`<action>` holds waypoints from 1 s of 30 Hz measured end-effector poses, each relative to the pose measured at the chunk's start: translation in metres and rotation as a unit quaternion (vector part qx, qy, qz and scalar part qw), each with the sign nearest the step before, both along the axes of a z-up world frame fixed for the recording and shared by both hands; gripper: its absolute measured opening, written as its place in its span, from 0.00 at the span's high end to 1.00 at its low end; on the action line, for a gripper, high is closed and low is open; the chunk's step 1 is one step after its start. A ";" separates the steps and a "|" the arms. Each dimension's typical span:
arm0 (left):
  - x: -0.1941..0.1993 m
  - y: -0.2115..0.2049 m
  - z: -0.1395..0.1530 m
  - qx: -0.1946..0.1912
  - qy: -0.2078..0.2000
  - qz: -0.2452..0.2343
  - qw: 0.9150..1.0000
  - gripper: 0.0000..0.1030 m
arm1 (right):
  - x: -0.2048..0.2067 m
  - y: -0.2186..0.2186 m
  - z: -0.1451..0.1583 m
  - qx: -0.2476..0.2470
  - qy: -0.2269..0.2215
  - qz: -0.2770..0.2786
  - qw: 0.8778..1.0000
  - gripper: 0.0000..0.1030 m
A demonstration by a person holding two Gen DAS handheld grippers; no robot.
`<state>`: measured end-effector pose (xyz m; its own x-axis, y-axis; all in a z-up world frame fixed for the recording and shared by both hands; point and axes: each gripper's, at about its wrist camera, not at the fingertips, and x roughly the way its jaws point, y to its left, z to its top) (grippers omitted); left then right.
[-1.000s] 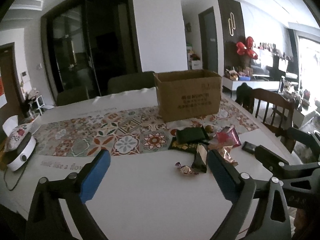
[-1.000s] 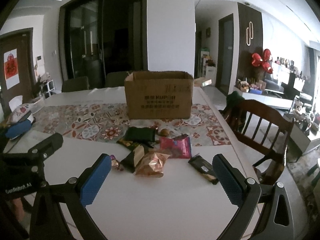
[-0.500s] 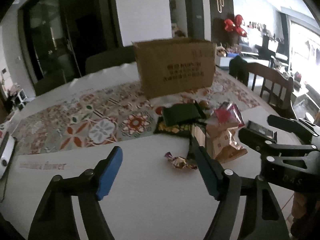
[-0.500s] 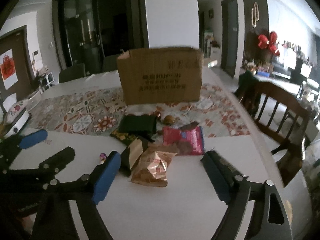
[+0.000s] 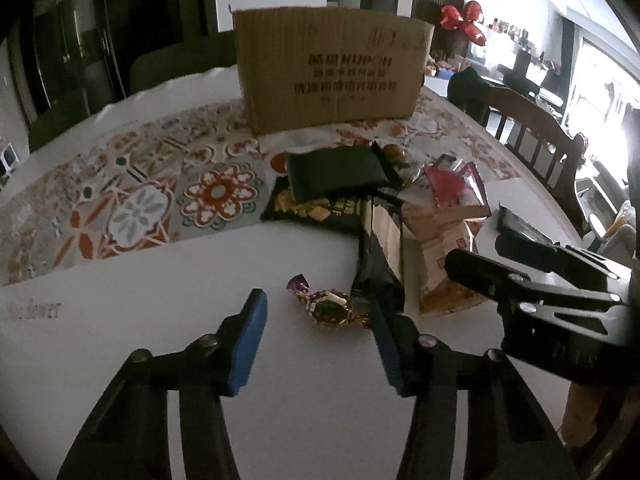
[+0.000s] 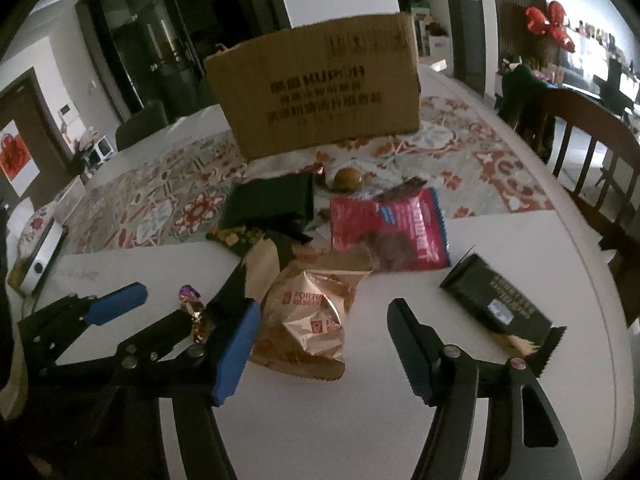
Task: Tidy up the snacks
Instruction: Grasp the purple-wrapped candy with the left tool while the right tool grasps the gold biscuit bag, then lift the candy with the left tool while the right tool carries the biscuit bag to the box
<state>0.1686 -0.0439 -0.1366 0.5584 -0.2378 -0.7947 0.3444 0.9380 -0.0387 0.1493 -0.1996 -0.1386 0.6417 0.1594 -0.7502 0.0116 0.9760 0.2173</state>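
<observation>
Lowered and closing in: left gripper (image 5: pixel 316 344) half-open around foil candy (image 5: pixel 329 306), right gripper (image 6: pixel 320 350) half-open around biscuit bag (image 6: pixel 308 316), near table (image 5: pixel 160 280) edge. Light, crinkly, crushable; take by twisted ends.

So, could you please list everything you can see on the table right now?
cardboard box: one, brown, on the patterned runner at the back
patterned runner: one, red and grey, across the white table
green packet: one, dark green, in front of the box
pink packet: one, right of the green packet
biscuit bag: one, gold, between the right claw's fingers
wrapped candy: one, purple and gold, between the left claw's fingers
black packet: one, far right
left claw: open, jaws just closing
right claw: open, jaws just closing
</observation>
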 end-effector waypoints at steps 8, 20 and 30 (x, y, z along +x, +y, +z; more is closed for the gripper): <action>0.011 0.001 -0.012 -0.027 0.032 -0.001 0.999 0.68 | 0.010 0.002 -0.012 0.019 0.019 0.009 1.000 0.40; 0.008 0.007 -0.008 -0.045 0.036 0.009 0.998 0.73 | 0.007 0.009 -0.012 0.013 0.019 0.028 0.999 0.61; -0.009 0.008 0.029 -0.052 -0.017 0.003 0.999 0.73 | -0.012 0.011 0.012 -0.001 -0.010 0.031 0.999 0.61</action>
<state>0.1593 -0.0355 -0.1078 0.5860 -0.3145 -0.7468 0.3412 0.9317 -0.1247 0.1371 -0.1885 -0.1269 0.6449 0.1983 -0.7381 -0.0535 0.9751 0.2152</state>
